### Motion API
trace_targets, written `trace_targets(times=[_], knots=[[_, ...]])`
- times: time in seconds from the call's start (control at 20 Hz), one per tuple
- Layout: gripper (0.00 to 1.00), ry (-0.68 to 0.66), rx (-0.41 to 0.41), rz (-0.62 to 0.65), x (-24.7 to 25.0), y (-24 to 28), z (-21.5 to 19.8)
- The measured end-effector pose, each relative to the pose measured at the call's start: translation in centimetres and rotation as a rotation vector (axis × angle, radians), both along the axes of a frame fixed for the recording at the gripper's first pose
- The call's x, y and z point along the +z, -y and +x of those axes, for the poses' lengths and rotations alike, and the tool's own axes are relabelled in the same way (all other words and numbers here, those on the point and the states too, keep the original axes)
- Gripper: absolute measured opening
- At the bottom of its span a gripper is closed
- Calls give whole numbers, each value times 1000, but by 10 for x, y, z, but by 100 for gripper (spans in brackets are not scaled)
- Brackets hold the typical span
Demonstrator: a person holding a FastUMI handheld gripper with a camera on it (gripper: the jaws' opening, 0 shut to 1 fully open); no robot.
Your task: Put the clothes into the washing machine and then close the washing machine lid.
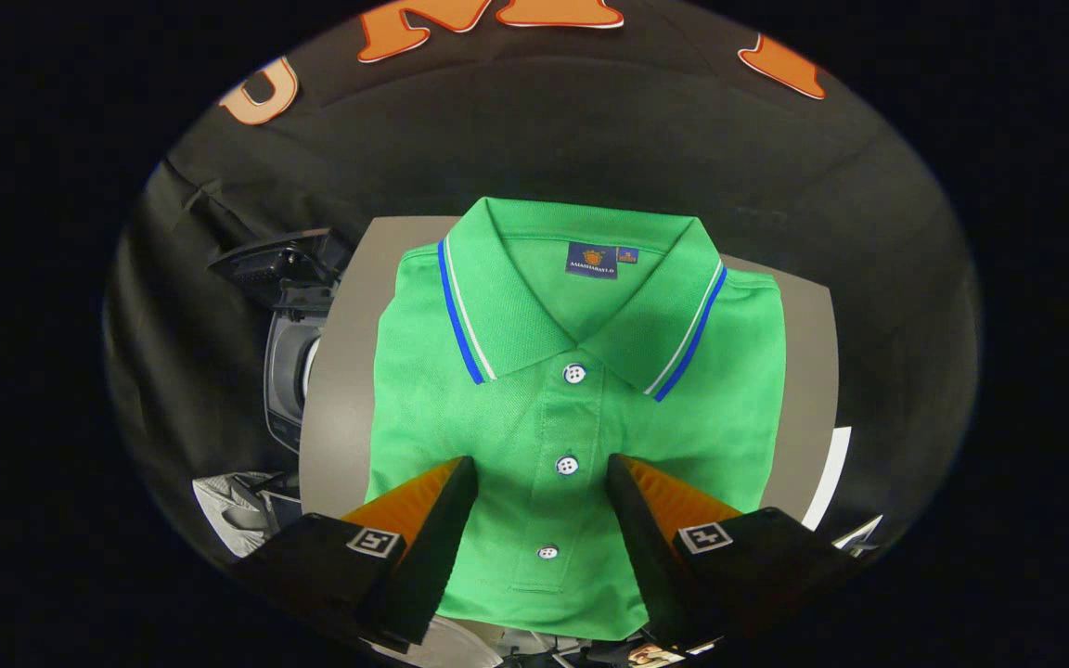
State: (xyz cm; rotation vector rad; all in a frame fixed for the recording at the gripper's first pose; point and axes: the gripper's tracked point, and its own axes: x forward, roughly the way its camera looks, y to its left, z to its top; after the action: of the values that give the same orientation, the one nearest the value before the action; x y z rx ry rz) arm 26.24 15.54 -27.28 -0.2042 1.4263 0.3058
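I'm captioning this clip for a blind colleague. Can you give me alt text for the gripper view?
A folded green polo shirt lies flat on a grey table, with the open tongs poised over its button placket, one finger on each side. A washing machine with its lid raised stands beside the table.

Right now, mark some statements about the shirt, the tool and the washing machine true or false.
1. The green polo shirt lies folded on the grey table. True.
2. The tool is shut on the shirt. False: its fingers stand apart over the button placket.
3. The washing machine stands beside the table with its lid up. True.
4. The shirt is already inside the machine. False: it is on the table.
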Motion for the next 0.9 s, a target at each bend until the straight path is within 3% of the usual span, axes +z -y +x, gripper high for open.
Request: trace_targets(times=[0.05,0.4,0.45,0.5,0.65,0.9], knots=[[93,0,-2,-10,1,4,1],[46,98,-46,63,-1,6,1],[46,110,-86,93,-1,6,2],[31,113,-115,125,0,8,3],[16,134,-219,237,0,3,4],[16,316,-336,326,-4,-4,9]])
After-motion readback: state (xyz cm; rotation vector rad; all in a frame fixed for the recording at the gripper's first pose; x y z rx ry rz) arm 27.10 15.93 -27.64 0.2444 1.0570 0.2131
